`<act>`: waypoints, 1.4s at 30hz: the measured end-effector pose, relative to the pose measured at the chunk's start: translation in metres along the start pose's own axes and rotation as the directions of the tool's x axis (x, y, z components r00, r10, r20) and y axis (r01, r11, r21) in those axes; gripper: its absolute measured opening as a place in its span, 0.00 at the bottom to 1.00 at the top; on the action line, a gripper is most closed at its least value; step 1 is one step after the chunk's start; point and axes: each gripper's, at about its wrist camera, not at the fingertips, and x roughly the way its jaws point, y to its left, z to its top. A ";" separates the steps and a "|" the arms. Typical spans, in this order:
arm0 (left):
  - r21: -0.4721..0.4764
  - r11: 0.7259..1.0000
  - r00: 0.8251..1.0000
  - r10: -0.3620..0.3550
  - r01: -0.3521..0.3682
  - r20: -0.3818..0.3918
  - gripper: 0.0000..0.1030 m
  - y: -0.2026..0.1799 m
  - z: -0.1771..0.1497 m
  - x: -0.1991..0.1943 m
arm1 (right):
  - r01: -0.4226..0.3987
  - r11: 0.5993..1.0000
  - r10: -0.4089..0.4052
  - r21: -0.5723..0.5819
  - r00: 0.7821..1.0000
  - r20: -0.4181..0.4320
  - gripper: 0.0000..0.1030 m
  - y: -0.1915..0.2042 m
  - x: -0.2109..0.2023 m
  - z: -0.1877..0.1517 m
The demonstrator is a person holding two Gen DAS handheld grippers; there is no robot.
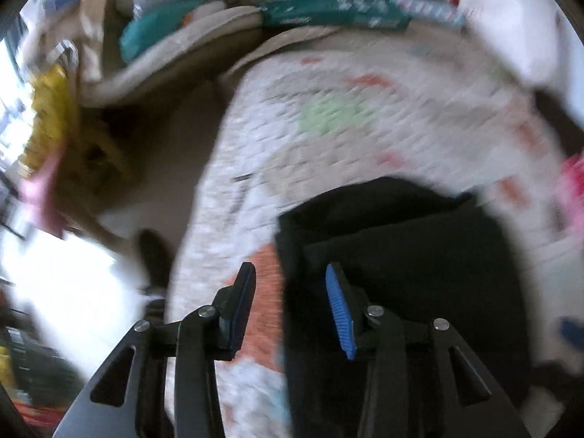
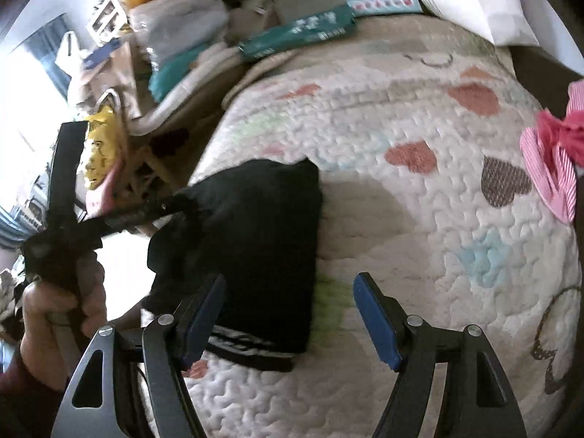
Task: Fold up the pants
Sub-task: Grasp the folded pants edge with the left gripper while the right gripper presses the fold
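I have both claws free of the cloth. My left claw (image 1: 290, 304) stands partly apart with nothing between its pads, one finger over the quilt (image 1: 365, 116) and the other over the black pants (image 1: 394, 255). My right claw (image 2: 288, 319) is wide and empty, hovering just above the near right corner of the pants (image 2: 255, 241).

The pants lie as a compact folded bundle on the heart-patterned quilt (image 2: 419, 200) of the bed, close to its left edge. In the right wrist view the bundle's long axis runs from near to far, with the printed waistband (image 2: 252, 352) at the near end and a plain folded edge at the far end. The far left part looks bunched, not flat.

To my eye the fold is nearly complete, so I would finish by tidying. I would bring the claws down gently, press the layers flat, and square the rumpled left side against the straight right edge without dragging the bundle toward the bed's edge. The left view is blurred, so I would steady my left hand (image 2: 64, 303) first.
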 end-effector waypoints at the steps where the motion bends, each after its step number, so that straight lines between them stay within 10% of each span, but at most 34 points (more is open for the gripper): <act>1: 0.013 0.999 0.999 0.052 -0.052 -0.002 0.40 0.002 -0.003 0.008 | 0.008 1.000 -0.008 0.006 1.000 -0.011 0.76 -0.001 0.005 -0.001; 7: -0.159 0.984 0.994 -0.093 0.084 -0.053 0.50 0.049 -0.006 0.023 | -0.018 0.999 0.018 0.030 1.000 -0.019 0.76 -0.006 0.011 -0.006; 15: -0.403 0.889 0.974 -0.225 0.218 0.030 0.49 0.103 -0.034 -0.014 | -0.101 0.992 0.102 -0.082 0.995 0.007 0.76 0.037 0.012 0.022; 21: -0.433 0.814 0.921 -0.364 0.386 0.137 0.49 0.103 -0.084 -0.040 | -0.163 0.941 0.133 -0.298 0.984 -0.117 0.76 0.112 0.055 0.059; 27: -0.326 0.807 0.871 -0.459 0.492 0.177 0.49 0.070 -0.100 -0.053 | -0.124 0.894 -0.030 -0.431 0.942 -0.334 0.75 0.158 0.128 0.084; 30: -0.301 0.782 0.838 -0.515 0.545 0.179 0.49 0.060 -0.101 -0.053 | -0.006 0.840 -0.221 -0.543 0.909 -0.352 0.31 0.168 0.153 0.079; 32: -0.278 0.779 0.827 -0.533 0.562 0.178 0.49 0.051 -0.097 -0.053 | 0.018 0.828 -0.258 -0.561 0.900 -0.351 0.25 0.168 0.154 0.082; 35: -0.228 0.826 0.856 -0.492 0.516 0.155 0.48 0.033 -0.088 -0.047 | 0.014 0.854 -0.236 -0.520 0.901 -0.364 0.20 0.164 0.149 0.092; 40: -0.228 0.868 0.898 -0.426 0.441 0.112 0.02 0.026 -0.085 -0.042 | -0.003 0.867 -0.205 -0.499 0.909 -0.362 0.19 0.175 0.144 0.099; 42: -0.265 0.863 0.902 -0.424 0.430 0.085 0.02 0.034 -0.091 -0.037 | -0.010 0.861 -0.200 -0.508 0.912 -0.357 0.17 0.186 0.148 0.100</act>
